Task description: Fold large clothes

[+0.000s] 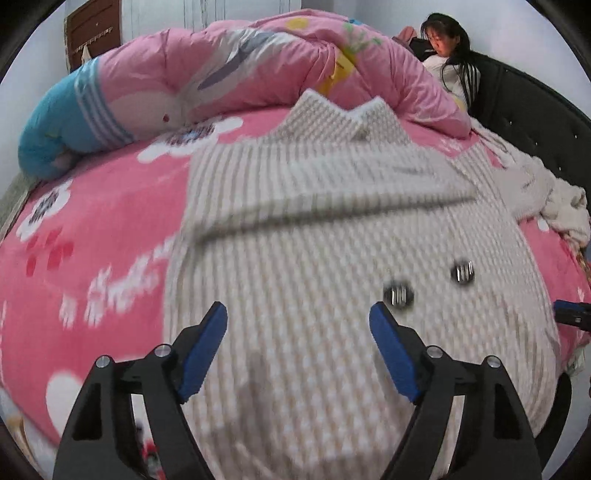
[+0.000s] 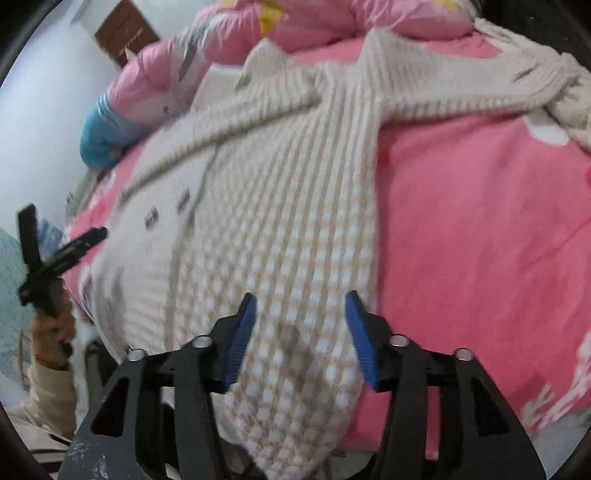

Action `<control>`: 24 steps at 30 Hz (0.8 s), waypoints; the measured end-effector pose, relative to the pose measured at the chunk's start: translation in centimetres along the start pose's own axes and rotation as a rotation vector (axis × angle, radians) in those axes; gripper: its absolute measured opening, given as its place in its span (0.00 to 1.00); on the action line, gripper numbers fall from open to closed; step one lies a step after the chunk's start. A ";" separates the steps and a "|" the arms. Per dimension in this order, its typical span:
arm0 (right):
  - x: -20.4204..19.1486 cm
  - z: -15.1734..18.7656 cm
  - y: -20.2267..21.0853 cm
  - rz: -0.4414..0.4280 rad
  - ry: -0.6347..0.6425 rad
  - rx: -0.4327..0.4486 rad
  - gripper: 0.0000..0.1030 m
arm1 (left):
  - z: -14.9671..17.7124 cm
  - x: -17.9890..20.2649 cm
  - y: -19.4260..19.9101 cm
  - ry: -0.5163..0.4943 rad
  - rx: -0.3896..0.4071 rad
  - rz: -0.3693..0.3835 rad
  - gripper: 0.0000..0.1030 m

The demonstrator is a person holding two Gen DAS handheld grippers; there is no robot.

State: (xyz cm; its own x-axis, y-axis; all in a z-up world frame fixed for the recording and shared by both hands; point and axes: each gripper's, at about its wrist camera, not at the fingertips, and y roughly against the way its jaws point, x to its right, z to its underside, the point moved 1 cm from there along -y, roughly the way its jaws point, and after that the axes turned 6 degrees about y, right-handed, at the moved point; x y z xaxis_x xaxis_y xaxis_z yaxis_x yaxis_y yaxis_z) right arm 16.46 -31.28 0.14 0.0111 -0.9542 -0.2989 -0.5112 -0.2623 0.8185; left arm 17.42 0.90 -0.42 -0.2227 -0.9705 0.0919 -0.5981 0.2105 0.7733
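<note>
Left wrist view: the left gripper (image 1: 297, 321) hangs above a cream knit cardigan (image 1: 314, 258) with its blue-padded fingers (image 1: 207, 347) spread wide and nothing between them. The cardigan lies flat on a bed with a pink sheet (image 1: 92, 229), collar (image 1: 332, 114) at the far end. One sleeve (image 1: 332, 184) is folded across the chest. Two dark buttons (image 1: 397, 293) sit just beyond the right-hand finger. A pink quilt (image 1: 240, 62) is bunched along the far side of the bed, with a blue pillow (image 1: 55, 129) at its left end. A person (image 1: 450, 48) sits by the dark headboard (image 1: 528, 122). The tip of the right gripper (image 1: 570, 314) shows at the right edge.

Right wrist view: the right gripper (image 2: 301, 317) hovers over the near part of the cardigan (image 2: 277, 221), fingers (image 2: 240, 339) apart and holding nothing; the knit lies below them, and whether they touch it cannot be told. The other sleeve (image 2: 461, 85) stretches out to the right over the sheet (image 2: 480, 221). The buttons (image 2: 151, 218) show as grey marks towards the left. Beyond the bed's left edge, a hand (image 2: 51, 328) holds the left gripper (image 2: 62, 236), its fingers splayed and empty. The quilt (image 2: 332, 22) and pillow (image 2: 99, 136) lie at the far side.
</note>
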 end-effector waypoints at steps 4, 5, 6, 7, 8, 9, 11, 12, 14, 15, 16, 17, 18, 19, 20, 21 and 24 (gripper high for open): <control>3.6 -4.4 0.7 0.047 -0.062 0.073 0.56 | -3.6 0.4 -1.9 0.049 0.016 0.004 0.79; 4.6 -5.3 0.8 0.053 -0.082 0.090 0.56 | -4.3 0.4 -2.5 0.058 0.021 0.003 0.79; 6.0 -6.6 0.7 0.068 -0.112 0.109 0.56 | -5.2 0.5 -3.4 0.059 0.029 -0.001 0.79; 7.7 -7.9 0.5 0.092 -0.144 0.122 0.56 | -5.8 0.7 -4.2 0.056 0.032 -0.015 0.79; 8.9 -8.8 0.5 0.114 -0.163 0.131 0.56 | -6.5 0.8 -5.0 0.053 0.036 -0.032 0.79; 10.2 -9.8 0.5 0.142 -0.182 0.140 0.56 | -7.0 0.8 -5.7 0.054 0.039 -0.037 0.79; 12.9 -12.4 0.2 0.201 -0.226 0.159 0.56 | -8.3 0.7 -7.7 0.063 0.031 -0.057 0.79; 14.6 -13.9 0.1 0.247 -0.249 0.170 0.56 | -8.5 0.6 -8.3 0.067 0.027 -0.060 0.79; 16.9 -16.0 0.1 0.333 -0.276 0.192 0.56 | -9.3 0.5 -10.1 0.078 0.017 -0.076 0.79; 18.2 -17.1 0.1 0.377 -0.285 0.200 0.56 | -9.5 0.5 -11.0 0.079 0.011 -0.086 0.79; 19.5 -18.0 0.3 0.421 -0.304 0.211 0.56 | -9.6 0.5 -11.5 0.079 0.009 -0.090 0.79; 21.0 -19.0 0.3 0.467 -0.334 0.224 0.56 | -9.7 0.5 -12.1 0.079 0.001 -0.097 0.79; 22.5 -19.6 0.5 0.487 -0.363 0.234 0.56 | -9.7 0.5 -12.9 0.084 -0.014 -0.107 0.79; 23.3 -19.9 0.5 0.502 -0.382 0.236 0.56 | -9.6 0.4 -13.3 0.090 -0.024 -0.110 0.79; 24.7 -20.6 0.3 0.537 -0.411 0.237 0.56 | -9.4 0.3 -13.7 0.093 -0.024 -0.113 0.79; 25.4 -20.8 0.0 0.555 -0.431 0.237 0.56 | -9.3 0.4 -13.8 0.089 -0.018 -0.117 0.80; 28.1 -21.7 0.0 0.580 -0.499 0.243 0.50 | -9.1 0.4 -13.9 0.082 -0.011 -0.119 0.81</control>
State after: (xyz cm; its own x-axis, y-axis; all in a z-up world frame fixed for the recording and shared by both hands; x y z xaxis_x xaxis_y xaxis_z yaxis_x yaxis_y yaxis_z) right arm 35.47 -61.22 2.36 -0.6696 -0.7372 -0.0900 -0.4914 0.3488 0.7980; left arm 32.63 -3.47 -5.40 -0.0871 -0.9950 0.0495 -0.6077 0.0924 0.7888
